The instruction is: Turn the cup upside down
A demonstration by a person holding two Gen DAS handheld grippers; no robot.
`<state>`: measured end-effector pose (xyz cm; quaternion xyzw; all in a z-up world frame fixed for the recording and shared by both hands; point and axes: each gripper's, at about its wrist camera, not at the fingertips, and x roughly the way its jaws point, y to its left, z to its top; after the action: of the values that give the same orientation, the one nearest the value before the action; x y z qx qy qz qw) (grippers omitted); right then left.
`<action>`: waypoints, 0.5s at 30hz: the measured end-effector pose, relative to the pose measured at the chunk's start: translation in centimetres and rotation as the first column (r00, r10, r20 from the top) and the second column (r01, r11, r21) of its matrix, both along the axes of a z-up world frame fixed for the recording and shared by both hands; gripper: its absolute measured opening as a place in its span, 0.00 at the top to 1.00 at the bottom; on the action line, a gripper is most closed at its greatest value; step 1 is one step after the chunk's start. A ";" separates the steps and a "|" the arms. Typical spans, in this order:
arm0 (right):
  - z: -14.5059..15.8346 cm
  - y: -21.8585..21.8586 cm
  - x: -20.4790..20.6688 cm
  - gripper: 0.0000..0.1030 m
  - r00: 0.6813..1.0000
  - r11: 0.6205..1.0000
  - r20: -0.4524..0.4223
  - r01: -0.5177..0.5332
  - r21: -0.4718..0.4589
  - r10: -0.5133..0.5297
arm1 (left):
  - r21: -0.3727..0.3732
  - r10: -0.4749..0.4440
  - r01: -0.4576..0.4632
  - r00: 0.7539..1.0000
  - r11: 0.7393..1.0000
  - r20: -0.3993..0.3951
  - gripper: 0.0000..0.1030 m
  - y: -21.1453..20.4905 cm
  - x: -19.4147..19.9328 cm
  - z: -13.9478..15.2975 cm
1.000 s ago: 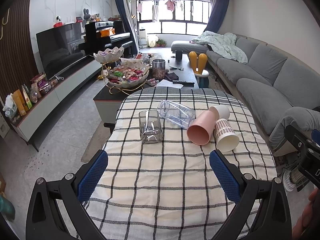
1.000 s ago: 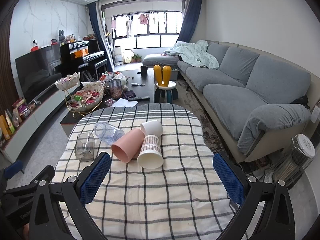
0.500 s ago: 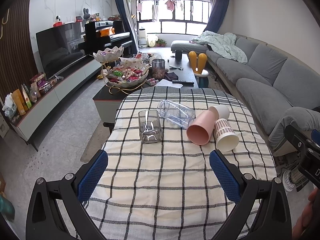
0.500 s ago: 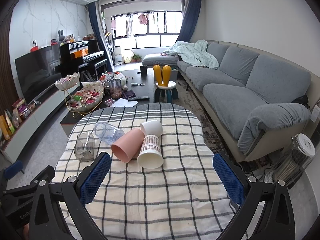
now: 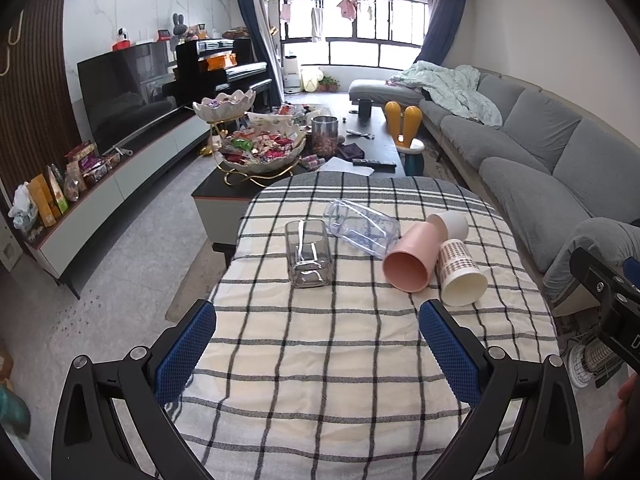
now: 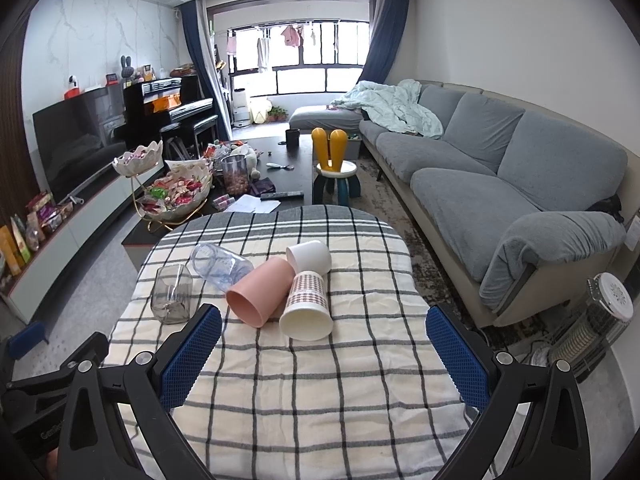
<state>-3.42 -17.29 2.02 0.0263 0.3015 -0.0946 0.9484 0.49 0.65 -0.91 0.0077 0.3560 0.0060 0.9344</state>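
Observation:
Several cups lie on their sides on the checked tablecloth [image 5: 320, 360]: a square clear glass [image 5: 307, 254], a clear plastic cup [image 5: 362, 226], a pink cup [image 5: 412, 258], a white cup [image 5: 454, 224] and a patterned paper cup [image 5: 460, 274]. The right wrist view shows the same glass [image 6: 173, 294], clear cup [image 6: 220, 266], pink cup [image 6: 262, 292], white cup [image 6: 310, 256] and paper cup [image 6: 307, 306]. My left gripper [image 5: 318, 350] is open and empty, well short of the cups. My right gripper [image 6: 324, 354] is open and empty, just short of the paper cup.
Beyond the table stands a dark coffee table [image 5: 360, 148] with candy bowls [image 5: 260, 152] and a jar. A grey sofa [image 6: 500, 184] runs along the right. A TV unit [image 5: 120, 168] lines the left wall. A small heater [image 6: 596, 332] stands on the floor at the right.

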 end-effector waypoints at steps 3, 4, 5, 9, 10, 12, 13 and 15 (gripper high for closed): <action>0.0 0.4 1.2 0.00 1.000 1.000 -0.012 -0.018 0.002 0.018 | -0.001 0.027 -0.027 1.000 1.000 -0.004 0.00 0.5 0.6 -0.2; 0.2 0.5 1.8 0.00 1.000 1.000 -0.015 -0.027 -0.001 0.027 | -0.002 0.036 -0.036 0.999 0.999 -0.007 0.00 0.8 0.8 -0.1; 0.3 0.7 2.4 0.00 0.999 0.999 -0.016 -0.038 -0.004 0.038 | -0.005 0.046 -0.046 0.999 0.999 -0.010 0.00 1.1 1.1 -0.2; 1.1 1.8 5.2 0.00 0.994 0.994 -0.035 -0.108 -0.027 0.107 | -0.003 0.111 -0.111 0.994 0.994 -0.026 0.00 2.1 2.5 -0.2; 1.2 2.1 6.0 0.00 0.991 0.991 -0.046 -0.130 -0.029 0.128 | -0.002 0.129 -0.129 0.991 0.992 -0.029 0.00 2.4 2.9 -0.2; 1.2 2.8 7.8 0.00 0.983 0.984 -0.073 -0.174 -0.032 0.171 | 0.001 0.161 -0.161 0.986 0.987 -0.030 0.00 2.9 3.6 -0.2; 1.2 3.2 8.9 0.00 0.977 0.980 -0.090 -0.197 -0.031 0.194 | -0.001 0.172 -0.173 0.985 0.985 -0.029 0.00 3.2 4.0 -0.2; 1.1 3.9 10.5 0.00 0.968 0.973 -0.110 -0.229 -0.035 0.224 | -0.004 0.199 -0.199 0.980 0.980 -0.030 0.00 3.8 4.8 -0.2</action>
<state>7.12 -13.43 3.12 -0.0357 0.3497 0.0059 0.9362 5.25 4.46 -1.12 -0.0311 0.3689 0.0981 0.9238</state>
